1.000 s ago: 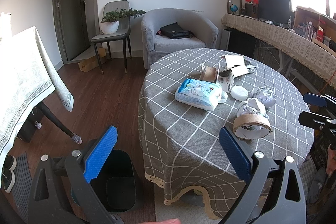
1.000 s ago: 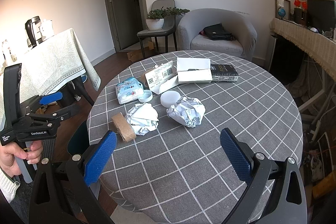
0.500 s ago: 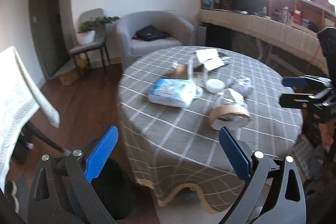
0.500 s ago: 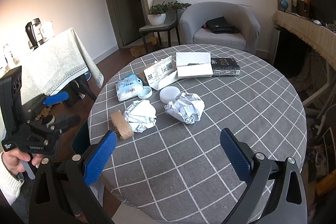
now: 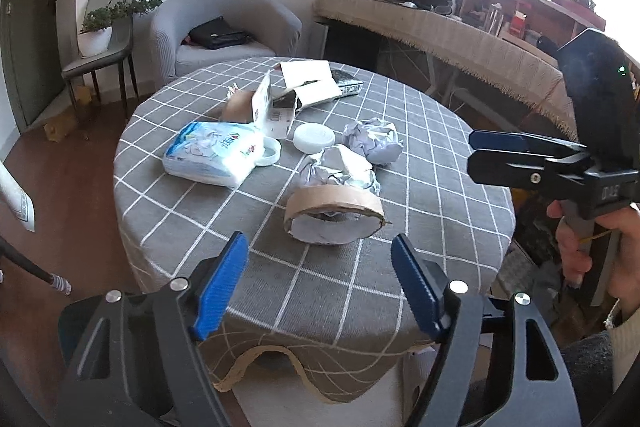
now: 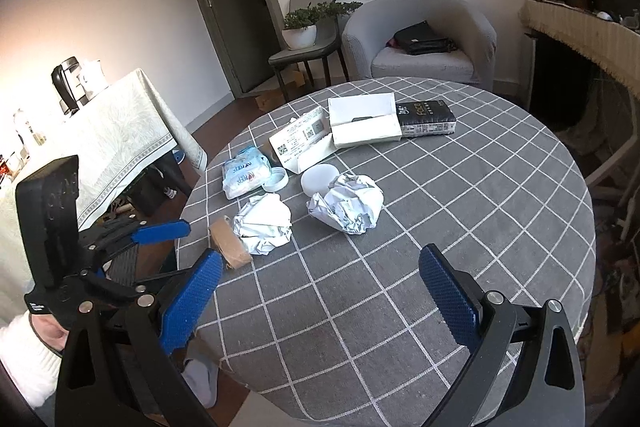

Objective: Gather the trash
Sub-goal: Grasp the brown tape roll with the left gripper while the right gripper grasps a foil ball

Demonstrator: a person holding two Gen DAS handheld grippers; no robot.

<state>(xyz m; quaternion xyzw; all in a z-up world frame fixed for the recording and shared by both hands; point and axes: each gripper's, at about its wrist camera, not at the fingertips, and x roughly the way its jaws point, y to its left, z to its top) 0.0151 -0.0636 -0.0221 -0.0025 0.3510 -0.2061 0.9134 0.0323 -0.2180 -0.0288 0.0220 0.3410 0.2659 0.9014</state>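
Observation:
A brown tape roll point(image 5: 334, 213) lies near the front of the round grey checked table point(image 5: 440, 163). Two crumpled paper balls sit behind it, one point(image 5: 340, 167) touching the roll, one point(image 5: 374, 139) farther back. In the right wrist view they show as the roll point(image 6: 230, 245) and the balls point(image 6: 264, 223) point(image 6: 348, 203). My left gripper point(image 5: 320, 283) is open and empty, just short of the tape roll. My right gripper point(image 6: 320, 295) is open and empty above the table's near part; it also shows in the left wrist view point(image 5: 520, 155).
A blue tissue pack point(image 5: 214, 151), a white lid point(image 5: 314, 138), a clear lid point(image 5: 266, 151), open white boxes point(image 5: 308, 83) and a black box point(image 6: 426, 117) also lie on the table. An armchair point(image 5: 224, 27), a chair with a plant point(image 5: 100, 27) and a side table point(image 6: 120, 131) stand around.
My left gripper has swung right from the bin side and moved in toward the tape roll, its jaws narrower than before. My right gripper has edged closer over the table.

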